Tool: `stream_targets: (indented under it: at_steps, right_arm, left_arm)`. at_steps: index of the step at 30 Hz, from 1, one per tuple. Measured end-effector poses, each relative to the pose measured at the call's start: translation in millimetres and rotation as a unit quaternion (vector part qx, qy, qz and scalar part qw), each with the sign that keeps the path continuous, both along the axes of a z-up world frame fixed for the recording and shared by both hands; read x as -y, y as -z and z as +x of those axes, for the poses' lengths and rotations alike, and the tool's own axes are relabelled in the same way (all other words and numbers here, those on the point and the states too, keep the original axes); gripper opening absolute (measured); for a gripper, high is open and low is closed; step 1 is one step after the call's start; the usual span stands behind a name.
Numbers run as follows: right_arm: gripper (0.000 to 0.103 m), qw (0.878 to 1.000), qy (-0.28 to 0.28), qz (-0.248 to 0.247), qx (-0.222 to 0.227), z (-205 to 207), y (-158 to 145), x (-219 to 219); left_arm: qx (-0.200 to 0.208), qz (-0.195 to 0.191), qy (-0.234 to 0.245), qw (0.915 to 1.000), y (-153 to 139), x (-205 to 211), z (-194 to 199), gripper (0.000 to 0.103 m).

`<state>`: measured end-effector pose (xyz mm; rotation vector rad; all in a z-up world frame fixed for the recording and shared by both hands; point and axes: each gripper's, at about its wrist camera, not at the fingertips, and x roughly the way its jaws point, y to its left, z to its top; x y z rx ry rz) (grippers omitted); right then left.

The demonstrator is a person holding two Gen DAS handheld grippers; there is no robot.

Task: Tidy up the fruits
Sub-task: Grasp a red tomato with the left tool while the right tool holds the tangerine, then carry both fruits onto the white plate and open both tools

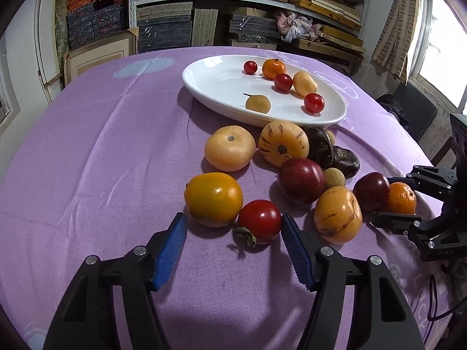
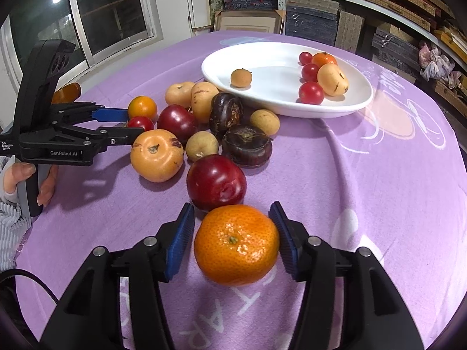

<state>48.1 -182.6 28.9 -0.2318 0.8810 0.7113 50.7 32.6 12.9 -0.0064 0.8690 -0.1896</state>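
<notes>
On the tabletop (image 1: pixel 87 151), under a lilac cloth, a loose heap of fruit lies just near of a white oval plate (image 1: pixel 216 87). The plate already carries three cherry tomatoes, a small tangerine (image 1: pixel 273 68), a pale yellow fruit and a tan longan (image 1: pixel 258 103).

The left tongs (image 1: pixel 233 227) stand apart around a small red tomato (image 1: pixel 259 221) with a dried green calyx. Its right blue pad lies right against the tomato's side, while the left pad stands well clear of it, so nothing is clamped. An orange persimmon (image 1: pixel 213 199) touches the tomato on the left.

The right tongs (image 2: pixel 232 233) stand apart on either side of a mandarin (image 2: pixel 236 245) that rests on the cloth; a narrow gap shows on the left side, and the right pad sits just beside the peel. A dark red plum (image 2: pixel 216 182) lies just beyond the mandarin, with two dark brown fruits farther back toward the plate.
</notes>
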Motion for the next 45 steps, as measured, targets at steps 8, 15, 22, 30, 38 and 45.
stream_targets:
  at_steps: [8, 15, 22, 30, 38, 45]
  right_arm:
    - [0.054, 1.000, 0.000, 0.002, -0.001, 0, 0, 0]
    - [0.054, 1.000, 0.000, 0.001, -0.001, 0, 0, 0]
    - [0.054, 1.000, 0.000, -0.001, 0.001, 0, 0, 0]
    - [0.047, 1.000, 0.005, -0.003, 0.004, 1, 0, 0]
    - [0.047, 1.000, 0.005, -0.005, 0.011, 0, -5, 5]
    - [0.047, 0.999, 0.029, 0.016, 0.037, 1, -19, 18]
  left_arm:
    - [0.002, 0.017, 0.015, 0.9997, 0, 8, -3, 0.067]
    - [0.005, 0.021, 0.035, 0.9991, 2, 16, -5, 0.041]
    - [0.007, 0.019, 0.034, 0.9992, 1, 15, -6, 0.036]
    - [0.024, 0.035, 0.060, 0.9973, -2, 29, -12, 0.034]
    - [0.046, 0.021, 0.057, 0.9971, -8, 27, -19, 0.034]
    - [0.060, 0.008, 0.042, 0.9973, -14, 21, -21, 0.034]
